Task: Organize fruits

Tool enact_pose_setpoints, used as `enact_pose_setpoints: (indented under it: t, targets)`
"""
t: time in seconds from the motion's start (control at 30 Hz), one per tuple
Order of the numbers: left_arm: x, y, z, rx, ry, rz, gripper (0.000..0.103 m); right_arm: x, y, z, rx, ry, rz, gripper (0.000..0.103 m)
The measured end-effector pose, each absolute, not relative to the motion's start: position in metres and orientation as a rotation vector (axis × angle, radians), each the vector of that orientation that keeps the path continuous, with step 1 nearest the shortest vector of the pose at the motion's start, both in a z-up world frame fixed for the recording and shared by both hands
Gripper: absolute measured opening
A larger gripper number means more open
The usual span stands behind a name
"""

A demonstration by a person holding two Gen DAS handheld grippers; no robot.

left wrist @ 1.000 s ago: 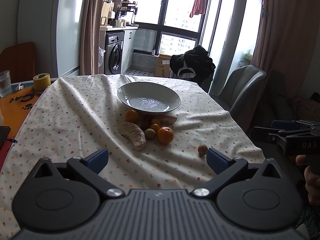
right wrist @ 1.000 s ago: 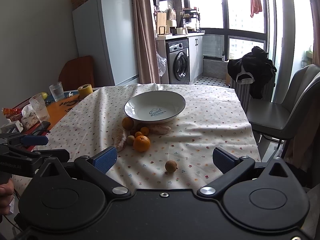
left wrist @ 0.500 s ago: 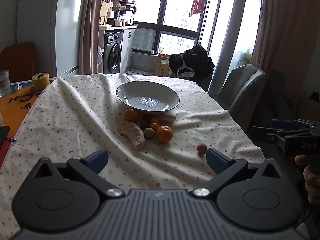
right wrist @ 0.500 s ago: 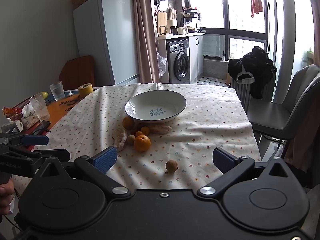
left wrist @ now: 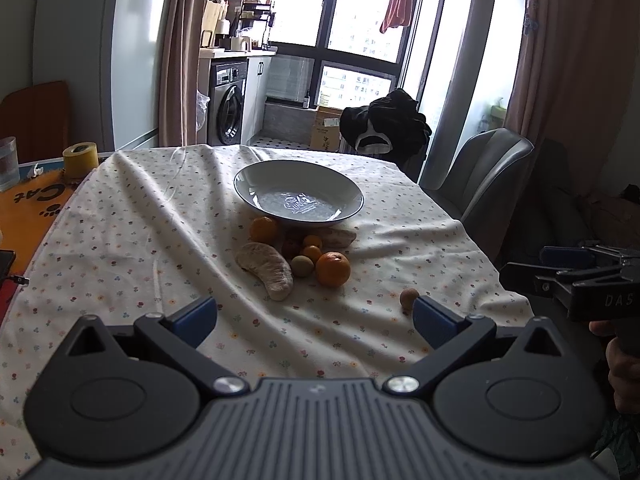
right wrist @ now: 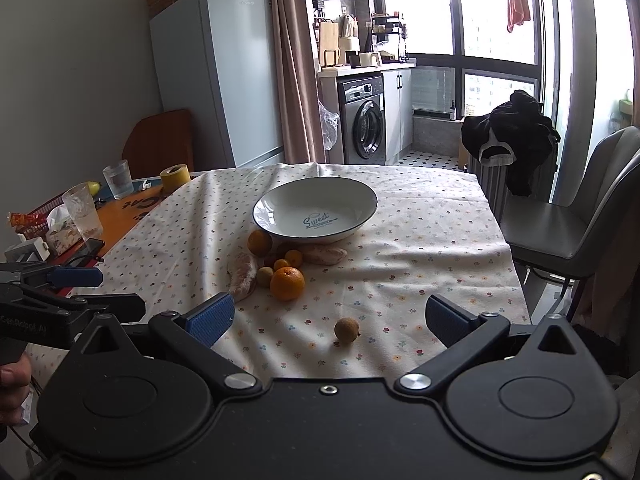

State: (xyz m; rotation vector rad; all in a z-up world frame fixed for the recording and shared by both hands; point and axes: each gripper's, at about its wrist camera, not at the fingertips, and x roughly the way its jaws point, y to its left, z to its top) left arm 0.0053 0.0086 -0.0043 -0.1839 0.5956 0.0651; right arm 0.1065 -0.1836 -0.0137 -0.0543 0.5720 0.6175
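Fruits sit in a cluster on the tablecloth [left wrist: 140,220], just near of the bowl [right wrist: 280,204], which is empty. Contents: large orange [right wrist: 287,283] at the near right of the cluster, a second orange [right wrist: 259,242] at far left touching the bowl rim, two small orange fruits and a small greenish one between them, plus two pale lumpy pieces, type unclear. One small brown fruit [right wrist: 346,330] lies apart, nearer the table edge and to the right.

Handling, est.: oranges are firm, round, moderate wt; they will roll on the wrinkled cloth. Grip across the widest part, pads on opposite sides. Small fruits are light and apt to pop out of a squeeze; close gently, centred. Pale pieces are long and curved; take them mid-length, across the narrow axis.

Left gripper [left wrist: 314,316]: jaws spread wide, nothing held, held back at the near edge and aimed at the cluster. Right gripper [right wrist: 326,320]: likewise wide apart, nothing held, with the lone brown fruit lying between its fingers in its own view but farther off.

Risk: the stray fruit is near the table edge.
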Motion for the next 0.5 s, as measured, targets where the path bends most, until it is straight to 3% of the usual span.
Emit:
enact_pose_setpoints:
  t: [0.5]
  targets:
    - [0.031,0.031,-0.024,-0.225,0.592,0.062,0.101,0.13,-0.182,-0.042,-0.009,0.612,0.661,0.103]
